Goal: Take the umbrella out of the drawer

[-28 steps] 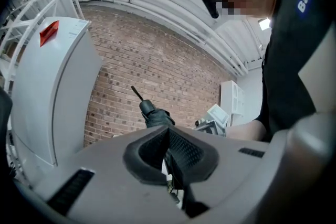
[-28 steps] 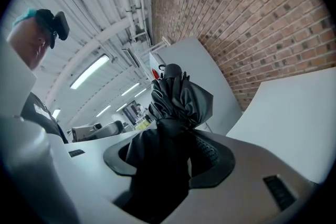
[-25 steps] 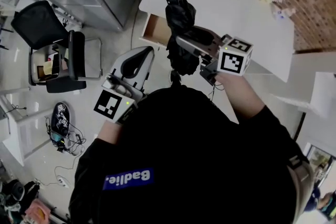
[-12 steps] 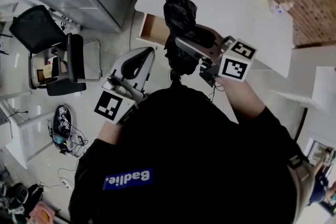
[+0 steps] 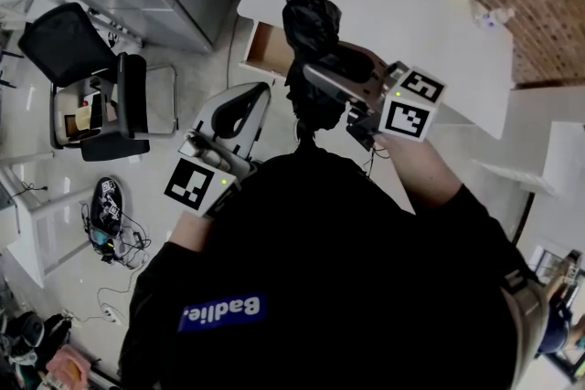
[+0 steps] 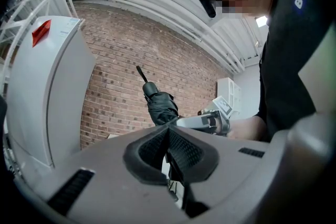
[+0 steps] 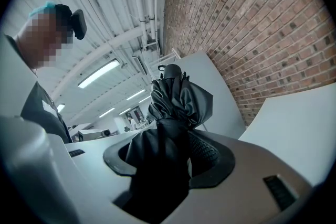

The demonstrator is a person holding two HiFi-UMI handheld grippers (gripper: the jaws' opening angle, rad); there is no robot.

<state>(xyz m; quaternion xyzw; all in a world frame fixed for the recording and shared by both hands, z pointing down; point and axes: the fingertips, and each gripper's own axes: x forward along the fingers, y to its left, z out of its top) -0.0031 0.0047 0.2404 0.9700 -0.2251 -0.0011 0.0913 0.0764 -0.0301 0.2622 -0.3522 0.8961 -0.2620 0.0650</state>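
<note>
Head view: the right gripper (image 5: pixel 311 76) holds the black umbrella (image 5: pixel 308 18). The drawer (image 5: pixel 267 50), seemingly open in the white worktop (image 5: pixel 402 5), lies just left of its tips.

Left gripper view: the left gripper (image 6: pixel 169 136) has its fingers (image 6: pixel 185 152) together and empty, with the umbrella beyond them.

Right gripper view: the fingers (image 7: pixel 206 153) clamp the umbrella's folded cloth.

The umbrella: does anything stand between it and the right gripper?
Nothing visible does. The right gripper has its jaws closed directly on the folded umbrella, which is up out of the open drawer.
</note>
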